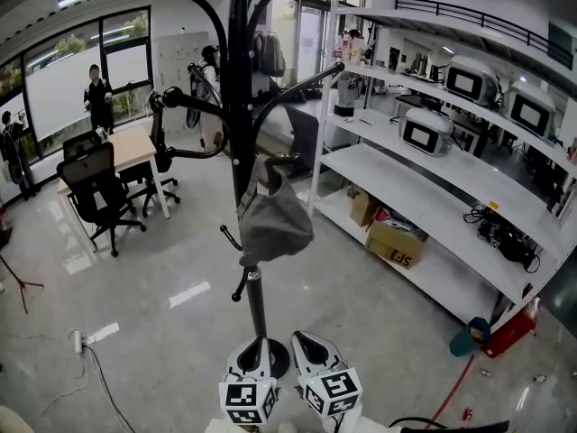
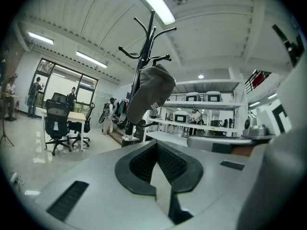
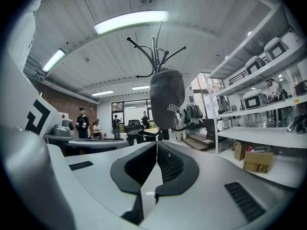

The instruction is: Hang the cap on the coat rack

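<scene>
A grey cap (image 1: pixel 273 216) hangs from a hook of the black coat rack (image 1: pixel 240 88), which stands on the floor in front of me. The same cap (image 2: pixel 149 94) shows in the left gripper view and, with white lettering, as the cap (image 3: pixel 166 97) in the right gripper view. Both grippers sit low and close to me, short of the rack's base. My left gripper (image 1: pixel 253 360) is shut and empty, its jaws pressed together. Beside it, my right gripper (image 1: pixel 313 354) is shut too, holding nothing.
White shelving (image 1: pixel 433 188) with appliances and cardboard boxes (image 1: pixel 395 242) runs along the right. A desk (image 1: pixel 126 152) and black office chairs (image 1: pixel 95 192) stand at the left, with people near the windows. A power strip (image 1: pixel 83 339) and a red cable (image 1: pixel 455 388) lie on the floor.
</scene>
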### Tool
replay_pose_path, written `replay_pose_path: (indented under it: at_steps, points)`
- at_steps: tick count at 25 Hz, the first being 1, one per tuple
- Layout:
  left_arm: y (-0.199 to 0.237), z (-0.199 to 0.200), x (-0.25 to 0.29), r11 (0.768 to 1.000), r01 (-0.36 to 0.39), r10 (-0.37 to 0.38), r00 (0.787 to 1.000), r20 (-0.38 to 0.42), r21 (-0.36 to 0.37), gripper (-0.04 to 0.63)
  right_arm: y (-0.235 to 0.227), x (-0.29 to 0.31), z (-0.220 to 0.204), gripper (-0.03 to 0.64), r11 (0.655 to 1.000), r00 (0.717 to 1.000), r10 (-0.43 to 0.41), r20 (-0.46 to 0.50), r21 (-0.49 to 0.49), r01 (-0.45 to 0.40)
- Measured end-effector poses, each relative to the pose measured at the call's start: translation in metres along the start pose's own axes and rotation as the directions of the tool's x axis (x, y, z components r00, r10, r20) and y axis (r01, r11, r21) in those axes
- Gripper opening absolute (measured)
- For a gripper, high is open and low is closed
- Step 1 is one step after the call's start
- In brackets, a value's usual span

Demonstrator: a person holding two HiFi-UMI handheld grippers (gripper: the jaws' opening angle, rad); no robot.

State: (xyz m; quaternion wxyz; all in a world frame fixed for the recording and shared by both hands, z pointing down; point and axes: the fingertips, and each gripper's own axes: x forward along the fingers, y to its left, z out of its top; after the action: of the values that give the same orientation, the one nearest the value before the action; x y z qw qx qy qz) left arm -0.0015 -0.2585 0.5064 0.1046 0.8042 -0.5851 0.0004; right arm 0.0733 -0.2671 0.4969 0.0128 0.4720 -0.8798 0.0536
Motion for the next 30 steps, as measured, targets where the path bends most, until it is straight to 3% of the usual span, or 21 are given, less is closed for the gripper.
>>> replay_pose_path:
  at_steps: [18, 30]
  points:
    - [-0.019, -0.002, -0.072, 0.997, 0.055, -0.056, 0.998, 0.017, 0.055, 0.002, 0.07, -0.055, -0.008, 0.011, 0.997, 0.998, -0.067, 0.01, -0.047, 0.067]
    - [-0.018, -0.003, -0.086, 0.996, 0.077, -0.078, 0.997, 0.024, 0.051, 0.002, 0.075, -0.062, -0.002, 0.011, 0.991, 0.993, -0.114, 0.032, -0.061, 0.116]
